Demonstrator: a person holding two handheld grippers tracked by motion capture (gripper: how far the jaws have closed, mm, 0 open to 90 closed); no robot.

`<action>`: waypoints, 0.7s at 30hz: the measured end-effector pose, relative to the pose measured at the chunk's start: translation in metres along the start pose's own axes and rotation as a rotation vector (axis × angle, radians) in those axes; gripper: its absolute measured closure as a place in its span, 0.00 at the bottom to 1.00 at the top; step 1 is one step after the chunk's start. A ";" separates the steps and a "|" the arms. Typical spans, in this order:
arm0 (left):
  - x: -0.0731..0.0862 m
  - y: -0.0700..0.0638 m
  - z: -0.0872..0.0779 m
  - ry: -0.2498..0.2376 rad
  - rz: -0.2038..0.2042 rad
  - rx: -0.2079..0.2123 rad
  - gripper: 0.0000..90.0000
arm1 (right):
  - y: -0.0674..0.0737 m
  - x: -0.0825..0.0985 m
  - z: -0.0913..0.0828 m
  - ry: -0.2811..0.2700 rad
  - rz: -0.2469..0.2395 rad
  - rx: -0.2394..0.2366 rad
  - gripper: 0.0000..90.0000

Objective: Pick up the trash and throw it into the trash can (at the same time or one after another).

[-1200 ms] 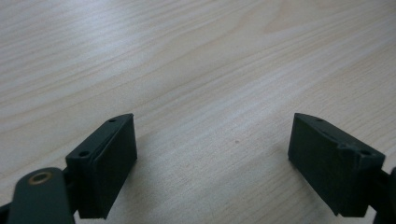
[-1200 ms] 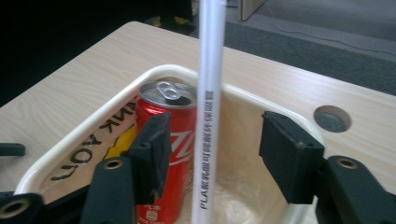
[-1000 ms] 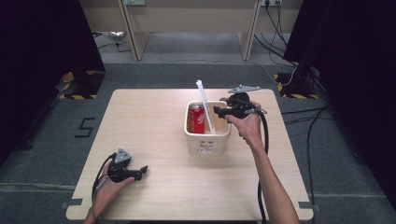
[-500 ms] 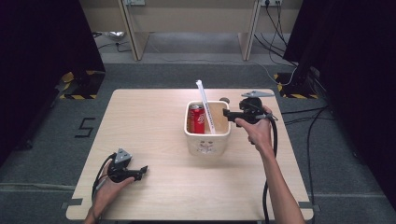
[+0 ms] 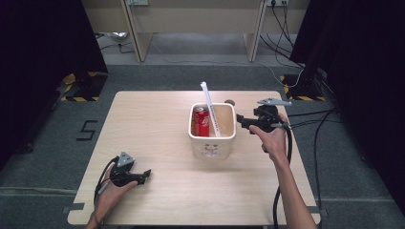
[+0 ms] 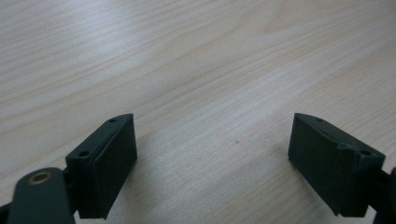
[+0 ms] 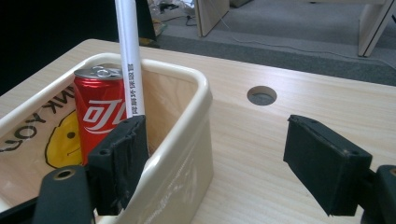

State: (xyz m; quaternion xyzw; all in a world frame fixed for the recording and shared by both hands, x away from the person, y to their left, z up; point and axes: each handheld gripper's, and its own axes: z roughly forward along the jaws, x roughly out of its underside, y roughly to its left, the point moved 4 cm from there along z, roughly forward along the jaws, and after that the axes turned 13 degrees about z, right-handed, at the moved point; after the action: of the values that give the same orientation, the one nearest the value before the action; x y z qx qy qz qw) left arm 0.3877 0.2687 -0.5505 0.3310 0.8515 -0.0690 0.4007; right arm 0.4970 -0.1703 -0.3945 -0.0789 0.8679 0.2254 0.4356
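At centre frame my right gripper [image 5: 242,121], jaws just spread wide and empty, hangs beside the cream tub [image 5: 212,139] holding the red can [image 5: 202,122] and leaning white tube [image 5: 210,109], which a careless nudge could topple.

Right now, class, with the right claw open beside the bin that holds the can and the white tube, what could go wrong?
1. The right claw is open with one pad over the bin wall; pulling away could drag or tip the bin.
2. The white tube leans loose just beside that pad; a nudge might knock it over or out.
3. It rests by the red can, which could be jostled.
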 end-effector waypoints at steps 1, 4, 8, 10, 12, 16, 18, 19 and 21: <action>0.000 0.000 0.000 0.000 0.000 0.000 0.16 | -0.001 0.001 -0.001 0.000 0.001 0.004 0.24; 0.000 0.000 0.000 0.000 0.000 0.000 0.16 | -0.004 0.003 -0.003 -0.007 0.009 0.000 0.24; 0.000 0.000 0.000 0.000 0.000 0.000 0.16 | -0.007 0.006 -0.006 -0.013 0.014 -0.002 0.24; 0.000 0.000 0.000 0.000 0.000 0.000 0.16 | -0.008 0.007 -0.007 -0.016 0.015 0.000 0.24; 0.000 0.000 0.000 0.000 0.000 0.000 0.16 | -0.010 0.008 -0.008 -0.017 0.014 -0.001 0.24; 0.000 0.000 0.000 0.000 0.000 0.000 0.16 | -0.013 0.012 -0.010 -0.016 0.015 0.002 0.22; 0.000 0.000 0.000 0.000 0.000 0.000 0.16 | -0.014 0.015 -0.012 -0.015 0.018 0.002 0.21; 0.000 0.000 0.000 0.000 0.000 0.000 0.16 | -0.014 0.015 -0.012 -0.013 0.020 0.001 0.20; 0.000 0.000 0.000 0.000 0.000 0.000 0.16 | -0.016 0.017 -0.013 -0.016 0.023 0.007 0.19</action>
State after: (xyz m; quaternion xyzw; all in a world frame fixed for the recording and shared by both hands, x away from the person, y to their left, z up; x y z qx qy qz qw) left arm 0.3877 0.2687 -0.5505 0.3310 0.8515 -0.0689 0.4007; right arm 0.4825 -0.1896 -0.4060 -0.0656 0.8660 0.2279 0.4402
